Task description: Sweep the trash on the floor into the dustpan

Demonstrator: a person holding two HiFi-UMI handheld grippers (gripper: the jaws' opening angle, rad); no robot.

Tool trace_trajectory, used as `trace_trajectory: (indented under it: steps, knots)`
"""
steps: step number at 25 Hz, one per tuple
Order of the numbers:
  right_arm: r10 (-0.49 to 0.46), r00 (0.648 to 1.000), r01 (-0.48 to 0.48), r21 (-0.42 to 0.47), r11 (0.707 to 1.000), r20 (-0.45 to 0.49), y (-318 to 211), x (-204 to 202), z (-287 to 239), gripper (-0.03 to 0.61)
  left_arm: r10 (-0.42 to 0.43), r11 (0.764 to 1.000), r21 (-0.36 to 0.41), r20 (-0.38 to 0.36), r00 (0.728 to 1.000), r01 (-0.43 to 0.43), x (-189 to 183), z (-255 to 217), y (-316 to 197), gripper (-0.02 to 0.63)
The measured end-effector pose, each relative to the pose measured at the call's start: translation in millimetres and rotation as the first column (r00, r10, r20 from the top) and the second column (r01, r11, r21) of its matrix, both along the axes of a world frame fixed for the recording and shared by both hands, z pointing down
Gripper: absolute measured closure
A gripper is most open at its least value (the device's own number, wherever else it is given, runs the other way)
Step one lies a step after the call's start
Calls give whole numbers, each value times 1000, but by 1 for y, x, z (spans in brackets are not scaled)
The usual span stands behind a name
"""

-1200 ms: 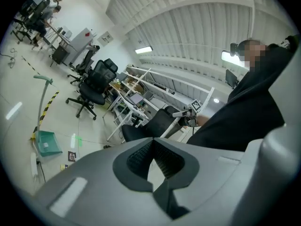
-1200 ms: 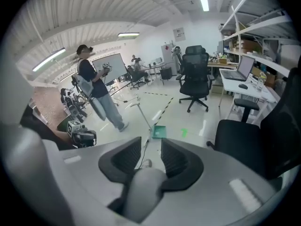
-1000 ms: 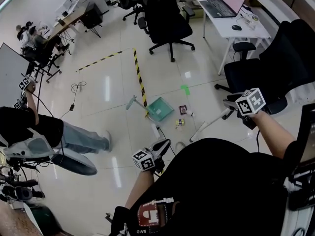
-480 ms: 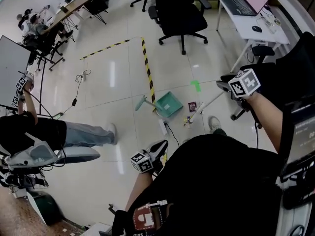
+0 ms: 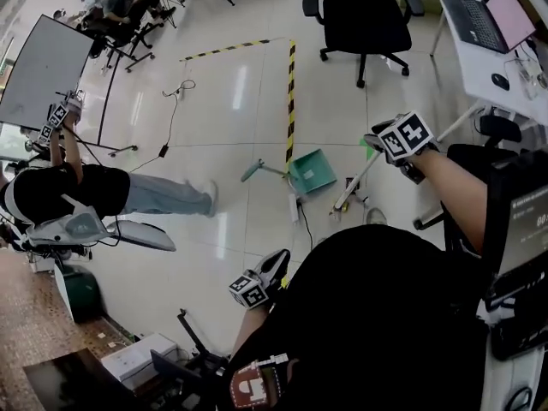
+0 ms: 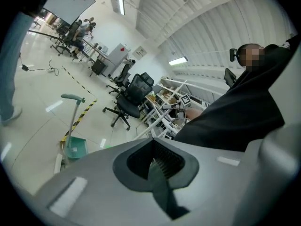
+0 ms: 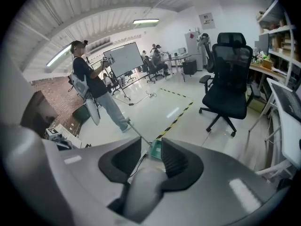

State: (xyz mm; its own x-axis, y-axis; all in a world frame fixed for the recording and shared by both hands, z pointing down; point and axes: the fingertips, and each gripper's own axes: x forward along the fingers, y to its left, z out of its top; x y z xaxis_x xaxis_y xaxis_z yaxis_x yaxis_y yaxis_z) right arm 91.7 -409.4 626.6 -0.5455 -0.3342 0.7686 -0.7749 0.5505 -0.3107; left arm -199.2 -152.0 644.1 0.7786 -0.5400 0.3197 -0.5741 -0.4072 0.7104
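Observation:
A green dustpan (image 5: 313, 171) with a long upright handle (image 5: 254, 171) stands on the tiled floor by the striped tape. My right gripper (image 5: 379, 142) is shut on a white broom handle (image 5: 361, 180), which slants down to the floor just right of the dustpan. Small bits of trash (image 5: 360, 202) lie by the broom's lower end. In the right gripper view the handle (image 7: 141, 182) runs between the jaws, and the dustpan (image 7: 155, 149) shows beyond them. My left gripper (image 5: 272, 268) hangs shut by my body, holding nothing. In the left gripper view the dustpan (image 6: 75, 147) is at the lower left.
Yellow-black tape (image 5: 291, 101) crosses the floor. Black office chairs (image 5: 364, 15) and a white desk with a laptop (image 5: 492, 32) stand behind. A person (image 5: 94, 191) with grippers stands at the left beside a board (image 5: 47, 71). A cable (image 5: 175, 101) lies on the floor.
My right gripper has swung left with the broom, bringing its lower end closer to the dustpan. The head view has shifted. The left gripper stays near my body.

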Motion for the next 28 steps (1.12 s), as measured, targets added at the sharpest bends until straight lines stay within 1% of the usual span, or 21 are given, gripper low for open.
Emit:
trace_trajectory:
  steps: [3,6,9,13,17,23,25,28]
  knots:
    - [0,1000,0,-34,999,-10,-19,3,24,448,0,1000,-2,23,1000,0,10,-5,-3,614]
    - [-11,999,9,-42,999,-39,-33,-2,43,448,-11,1000,-4,25,1000,11,7,-7,-4,614]
    - [-35,998,35,5,999,-55,-51,-19,46,448,-16,1000,-20,33,999,17,-12,0,-6,614]
    - [-80,994,86,82,993,-74,-74,-50,41,449,-33,999,-8,33,999,34,-46,4,-15,614]
    - [-143,987,154,165,974,-79,-92,-84,36,449,-28,999,-21,61,998,29,-62,-3,-18,614]
    - [-163,984,175,275,945,-66,-113,-120,19,451,-48,999,-9,63,997,48,-84,-4,-13,614]
    - [-187,980,200,279,939,-71,-112,-128,16,453,-56,998,-11,61,997,57,-86,-3,-11,614]
    - [-246,963,266,234,935,-110,-103,-131,23,453,-56,998,-14,60,997,57,-84,-4,-12,614]
